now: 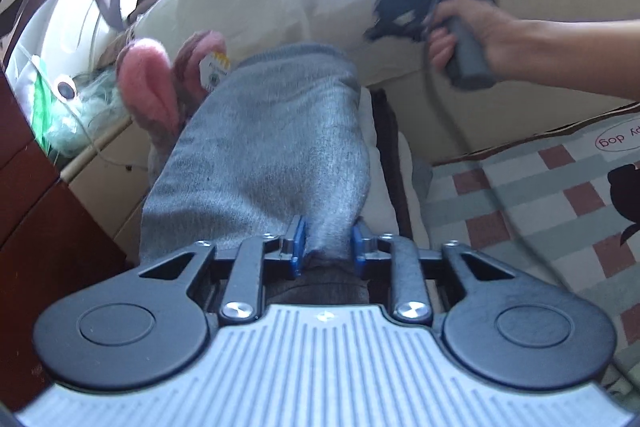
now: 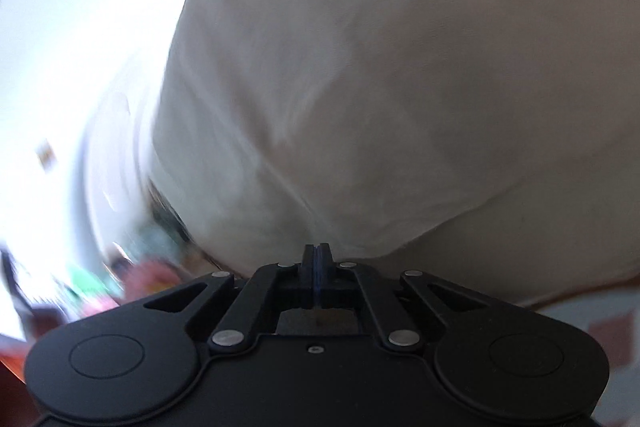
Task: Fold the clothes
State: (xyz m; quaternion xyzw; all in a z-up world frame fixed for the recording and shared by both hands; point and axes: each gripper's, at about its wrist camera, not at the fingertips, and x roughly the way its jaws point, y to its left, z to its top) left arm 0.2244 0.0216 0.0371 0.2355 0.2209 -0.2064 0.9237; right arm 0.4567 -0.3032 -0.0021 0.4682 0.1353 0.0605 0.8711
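A grey knit garment (image 1: 264, 147) stretches away from my left gripper (image 1: 328, 249) over a white cushion edge. A bunched end of it fills the gap between the blue pads (image 1: 299, 247), which touch it on both sides. At the upper right of the left wrist view, a bare hand (image 1: 472, 35) holds my right gripper (image 1: 384, 23), blurred, in front of cream bedding. In the right wrist view my right gripper (image 2: 318, 259) is shut with nothing between its pads and faces a cream fabric mass (image 2: 380, 87) at close range.
A pink plush toy (image 1: 148, 87) and a green one (image 1: 72, 115) lie left of the garment. Dark red wooden furniture (image 1: 40, 227) stands at the far left. A checked blanket (image 1: 540, 207) with a dog print covers the right side. Bright window light washes out the back.
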